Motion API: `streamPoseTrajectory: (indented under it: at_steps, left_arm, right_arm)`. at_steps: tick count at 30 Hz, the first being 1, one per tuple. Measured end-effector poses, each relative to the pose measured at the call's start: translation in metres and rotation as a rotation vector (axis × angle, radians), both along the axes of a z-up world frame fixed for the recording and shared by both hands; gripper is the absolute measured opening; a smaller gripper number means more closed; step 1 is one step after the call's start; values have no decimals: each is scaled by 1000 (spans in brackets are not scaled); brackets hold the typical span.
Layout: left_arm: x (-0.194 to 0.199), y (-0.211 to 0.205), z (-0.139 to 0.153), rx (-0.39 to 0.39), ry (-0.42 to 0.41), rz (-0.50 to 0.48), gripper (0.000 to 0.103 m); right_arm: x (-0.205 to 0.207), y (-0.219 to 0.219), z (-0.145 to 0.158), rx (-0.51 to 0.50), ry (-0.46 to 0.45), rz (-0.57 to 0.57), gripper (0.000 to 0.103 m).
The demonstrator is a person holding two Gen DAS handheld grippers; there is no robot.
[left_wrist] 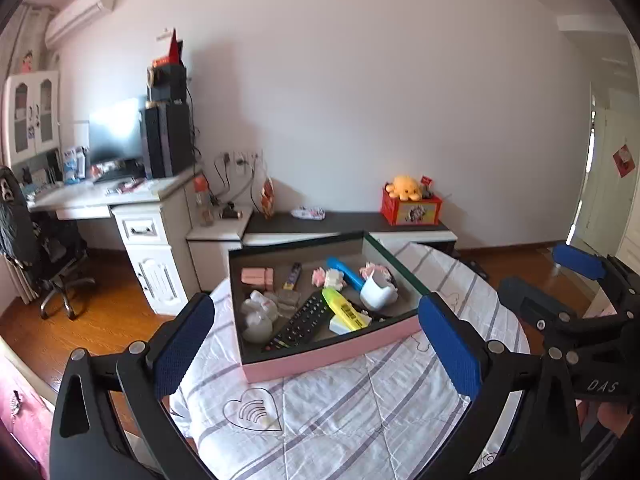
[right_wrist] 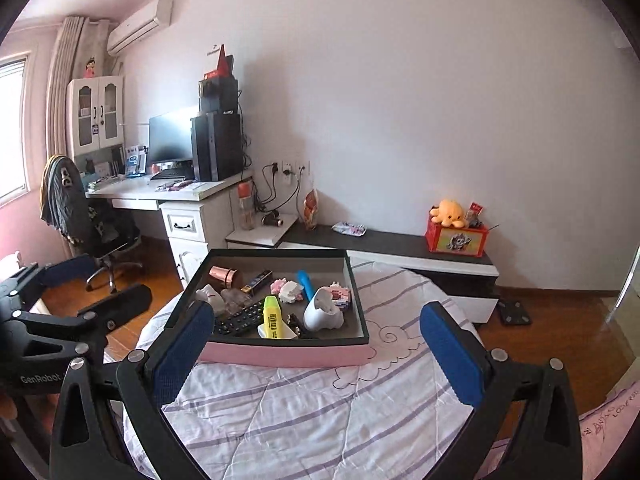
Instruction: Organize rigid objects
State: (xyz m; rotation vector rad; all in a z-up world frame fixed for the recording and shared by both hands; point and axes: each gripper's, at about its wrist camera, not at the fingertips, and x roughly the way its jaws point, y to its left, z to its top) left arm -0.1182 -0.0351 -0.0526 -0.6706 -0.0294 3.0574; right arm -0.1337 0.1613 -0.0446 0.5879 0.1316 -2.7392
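Observation:
A pink-sided box [left_wrist: 328, 356] [right_wrist: 288, 354] with a dark inside rests on a round table under a striped quilt [left_wrist: 340, 412] [right_wrist: 320, 408]. Inside lie a black remote [left_wrist: 298, 322] [right_wrist: 240, 320], a yellow highlighter [left_wrist: 346, 308] [right_wrist: 273, 318], a white cup [left_wrist: 378, 290] [right_wrist: 322, 314], a blue cylinder [left_wrist: 346, 272] [right_wrist: 307, 283], small pink-and-white block toys [left_wrist: 328, 278] [right_wrist: 290, 290] and a copper cup [right_wrist: 224, 274]. My left gripper [left_wrist: 316, 344] hangs open in front of the box, holding nothing. My right gripper [right_wrist: 316, 346] is open too and holds nothing.
A white desk [right_wrist: 160, 192] with a monitor, a PC tower and an office chair [right_wrist: 100, 236] stands at the back left. A low dark-topped cabinet [right_wrist: 400, 246] along the wall carries a red box with a yellow plush toy [right_wrist: 452, 214]. Wooden floor surrounds the table.

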Motion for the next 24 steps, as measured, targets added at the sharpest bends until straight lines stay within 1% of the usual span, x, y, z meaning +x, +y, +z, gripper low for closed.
streamPoseTrajectory:
  at_steps: [3,8,15,20,24]
  left_arm:
    - [14,3,5,-19,33,5,103]
    - [35,9,16,-71,81,32,103]
    - [63,12,36,-99,154,48,103]
    - [82,11,49,-90,199,46,103]
    - [93,12,56,-98,230,53,103]
  right_arm:
    - [16,1,5,0,34,-8,103]
    - [35,2,11,32,83,-39,103]
    - [61,8,26,5,135,-39,103]
    - [80,10,39,-4,179,-43,103]
    - [92,10,47,-4,213,-48,103]
